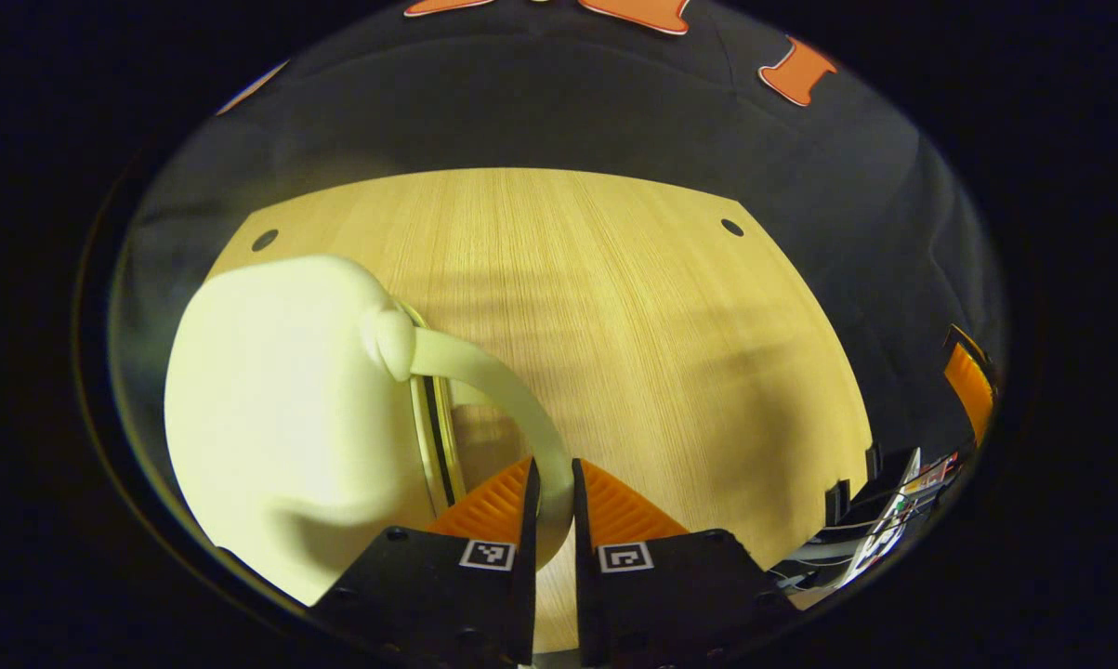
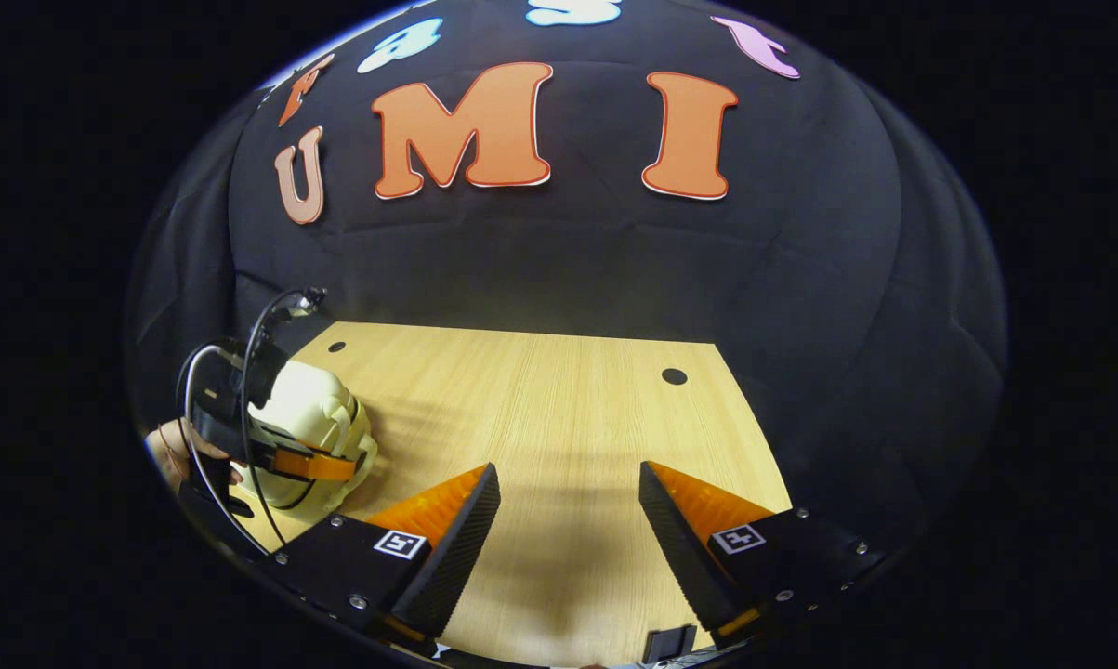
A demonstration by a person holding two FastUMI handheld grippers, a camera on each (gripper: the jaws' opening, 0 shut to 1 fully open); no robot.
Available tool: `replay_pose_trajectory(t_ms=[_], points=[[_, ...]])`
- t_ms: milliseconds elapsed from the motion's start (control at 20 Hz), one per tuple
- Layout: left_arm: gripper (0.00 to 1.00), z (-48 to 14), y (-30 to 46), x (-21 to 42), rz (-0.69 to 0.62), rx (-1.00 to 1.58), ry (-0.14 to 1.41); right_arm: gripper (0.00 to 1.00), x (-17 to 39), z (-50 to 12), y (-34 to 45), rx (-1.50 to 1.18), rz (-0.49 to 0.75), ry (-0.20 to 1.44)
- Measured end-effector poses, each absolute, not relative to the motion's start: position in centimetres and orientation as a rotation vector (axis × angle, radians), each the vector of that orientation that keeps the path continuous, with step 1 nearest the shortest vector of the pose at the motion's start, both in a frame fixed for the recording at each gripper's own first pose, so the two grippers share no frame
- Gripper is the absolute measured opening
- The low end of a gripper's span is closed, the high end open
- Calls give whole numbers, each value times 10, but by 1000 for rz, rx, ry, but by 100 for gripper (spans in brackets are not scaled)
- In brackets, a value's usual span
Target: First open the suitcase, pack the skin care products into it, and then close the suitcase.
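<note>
We see no readable writing on the cream suitcase (image 1: 280,418), which sits on the wooden table (image 1: 633,353) with its handle (image 1: 503,390) pinched by our left gripper (image 1: 555,492), while our right gripper (image 2: 568,502) hangs spread wide above bare wood.

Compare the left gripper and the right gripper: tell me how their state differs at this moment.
The left gripper has its fingers nearly together, pinching the suitcase handle; the right gripper stands wide open, holding nothing. The left gripper is at the cream suitcase; the right gripper hangs over bare wooden table, apart from the suitcase. Both point toward the black cloth wall.
</note>
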State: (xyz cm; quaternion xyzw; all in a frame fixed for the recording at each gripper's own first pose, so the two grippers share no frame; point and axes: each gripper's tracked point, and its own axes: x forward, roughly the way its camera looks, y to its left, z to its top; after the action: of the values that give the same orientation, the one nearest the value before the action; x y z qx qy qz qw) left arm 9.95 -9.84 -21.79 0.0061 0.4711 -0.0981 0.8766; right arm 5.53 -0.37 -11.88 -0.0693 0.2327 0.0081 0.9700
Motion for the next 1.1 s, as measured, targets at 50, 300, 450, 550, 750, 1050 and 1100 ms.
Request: replay_pose_trajectory(t_ms=[50,300,450,550,750,1050,1100], points=[[27,-210,-98,99,-197,13,965,96,55,-118,-2,-129,20,472],[96,-138,-73,112,-171,8,750,96,59,-106,9,-115,26,455],[93,-72,-64,127,-130,39,552,96,57,-79,14,-102,8,378],[95,-26,-58,138,-103,65,416,96,56,-52,22,-75,9,288],[100,34,-43,143,-15,104,140,96,53,-15,38,-77,15,146],[100,44,-42,135,-21,4,-34,95,35,4,60,-121,-4,16],[100,55,-32,127,20,-10,-66,95,31,1,64,-138,-2,15]])
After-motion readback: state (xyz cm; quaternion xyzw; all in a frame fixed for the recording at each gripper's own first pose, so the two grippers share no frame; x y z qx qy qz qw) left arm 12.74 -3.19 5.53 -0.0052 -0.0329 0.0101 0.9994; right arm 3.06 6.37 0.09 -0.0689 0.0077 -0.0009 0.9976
